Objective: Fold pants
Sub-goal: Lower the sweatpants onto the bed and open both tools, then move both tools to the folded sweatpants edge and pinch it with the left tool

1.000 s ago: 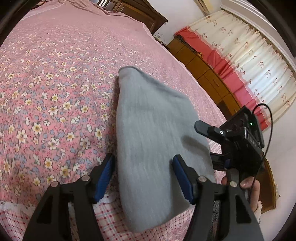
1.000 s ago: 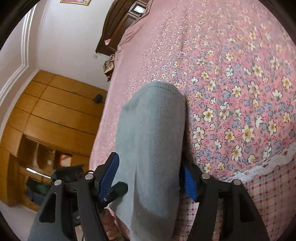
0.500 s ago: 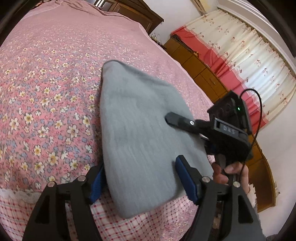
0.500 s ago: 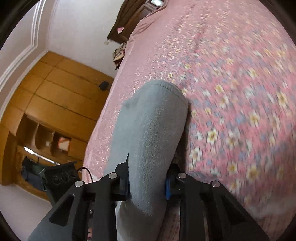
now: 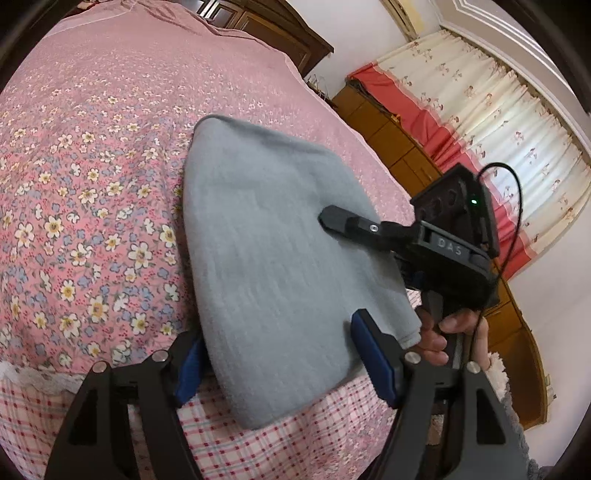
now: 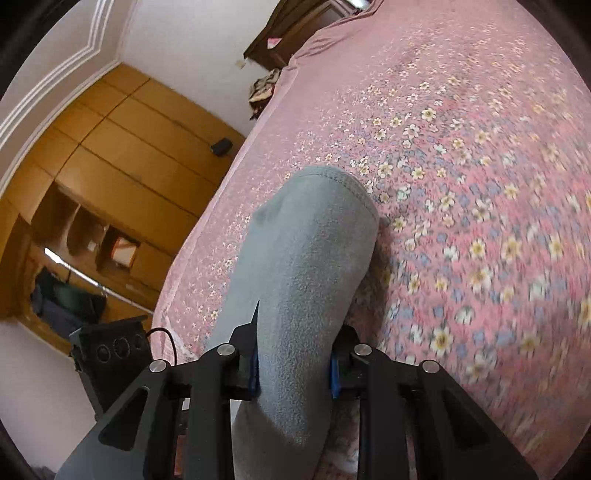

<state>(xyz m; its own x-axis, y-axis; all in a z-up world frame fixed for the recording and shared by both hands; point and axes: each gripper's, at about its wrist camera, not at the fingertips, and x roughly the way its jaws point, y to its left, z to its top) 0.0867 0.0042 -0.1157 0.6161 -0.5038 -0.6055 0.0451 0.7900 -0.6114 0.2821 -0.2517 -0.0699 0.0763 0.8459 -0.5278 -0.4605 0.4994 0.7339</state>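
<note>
Folded grey pants (image 5: 273, 258) lie on the pink flowered bed cover (image 5: 92, 184), their near end hanging over the bed's edge. My left gripper (image 5: 280, 363) is open and straddles that near end: the left blue pad sits at the cloth's left edge and the right pad rests over the cloth. My right gripper (image 6: 293, 365) is shut on the pants (image 6: 306, 258), with the fleece bunched between its blue pads. In the left wrist view the right gripper (image 5: 332, 223) reaches in from the right with one finger on top of the cloth; its other finger is hidden underneath.
A checked bed skirt (image 5: 258, 450) hangs below the cover. A hand (image 5: 439, 332) holds the right gripper's handle. Wooden cabinets (image 6: 129, 147) stand off the bed's side, red and cream curtains (image 5: 498, 129) hang beyond it, and a dark headboard (image 5: 280, 33) closes the far end.
The right gripper went from open around the pants to shut on them, rolled, and its finger slid further in over the cloth. The left gripper shifted slightly along the near end.
</note>
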